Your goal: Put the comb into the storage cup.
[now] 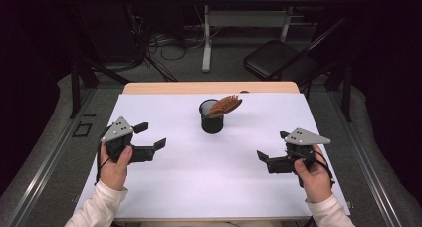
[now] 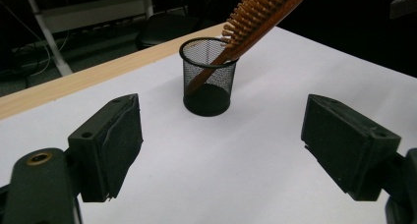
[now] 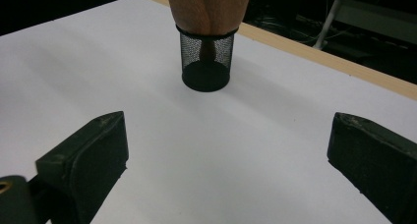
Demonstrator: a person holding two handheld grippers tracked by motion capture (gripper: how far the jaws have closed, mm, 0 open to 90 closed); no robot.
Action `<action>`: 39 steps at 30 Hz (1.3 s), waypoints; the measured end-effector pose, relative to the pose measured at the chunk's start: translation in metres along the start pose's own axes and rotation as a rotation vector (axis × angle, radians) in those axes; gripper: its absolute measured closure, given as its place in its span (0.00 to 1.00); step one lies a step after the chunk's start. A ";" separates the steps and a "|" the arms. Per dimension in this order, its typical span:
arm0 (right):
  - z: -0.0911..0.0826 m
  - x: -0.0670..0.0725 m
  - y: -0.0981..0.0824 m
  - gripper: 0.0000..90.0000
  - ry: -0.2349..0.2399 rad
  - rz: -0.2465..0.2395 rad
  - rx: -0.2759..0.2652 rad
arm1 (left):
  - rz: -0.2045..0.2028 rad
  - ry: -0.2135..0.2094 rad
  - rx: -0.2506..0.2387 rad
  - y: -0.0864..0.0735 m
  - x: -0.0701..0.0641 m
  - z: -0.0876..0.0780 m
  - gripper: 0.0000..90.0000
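A wooden hairbrush (image 1: 226,105) stands handle-down in a black mesh cup (image 1: 211,123), leaning on its rim with bristled head tilted out, mid-worktop.

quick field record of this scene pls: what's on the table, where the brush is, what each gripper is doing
surface: table with a white top
cup: black mesh cup, upright, middle far part of the table
brush: wooden hairbrush, handle down in the cup, bristled head leaning out over the rim
left gripper: open, holds nothing, apart from the cup
right gripper: open, holds nothing, apart from the cup
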State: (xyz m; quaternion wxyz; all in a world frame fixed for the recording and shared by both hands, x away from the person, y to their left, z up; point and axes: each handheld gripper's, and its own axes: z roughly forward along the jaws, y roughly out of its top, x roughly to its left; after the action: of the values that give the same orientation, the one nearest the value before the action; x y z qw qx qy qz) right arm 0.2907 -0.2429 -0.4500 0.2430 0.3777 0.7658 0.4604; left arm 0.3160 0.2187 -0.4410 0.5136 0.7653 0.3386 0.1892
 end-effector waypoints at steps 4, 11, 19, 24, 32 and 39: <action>-0.001 -0.003 -0.011 0.02 -0.009 0.022 0.005 | -0.005 0.011 0.005 -0.009 0.001 0.000 0.17; -0.003 -0.008 -0.026 0.02 -0.030 0.050 0.010 | -0.043 0.012 -0.001 -0.027 0.007 -0.001 0.17; -0.001 -0.012 -0.043 0.02 -0.053 0.071 0.030 | -0.066 0.035 -0.015 -0.045 0.012 0.000 0.17; 0.001 -0.013 -0.048 0.02 -0.063 0.083 0.025 | -0.092 0.030 -0.021 -0.055 0.014 0.002 0.17; 0.005 -0.018 -0.059 0.02 -0.083 0.099 0.013 | -0.098 0.039 -0.024 -0.068 0.018 0.003 0.17; 0.007 -0.022 -0.068 0.02 -0.102 0.116 0.015 | -0.101 0.058 -0.041 -0.076 0.022 0.003 0.17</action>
State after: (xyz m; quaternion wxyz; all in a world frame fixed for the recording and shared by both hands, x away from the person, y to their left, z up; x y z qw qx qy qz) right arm 0.2845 -0.2765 -0.5127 0.2519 0.4464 0.7324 0.4481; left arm 0.3082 0.2507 -0.5130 0.5279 0.7308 0.3877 0.1919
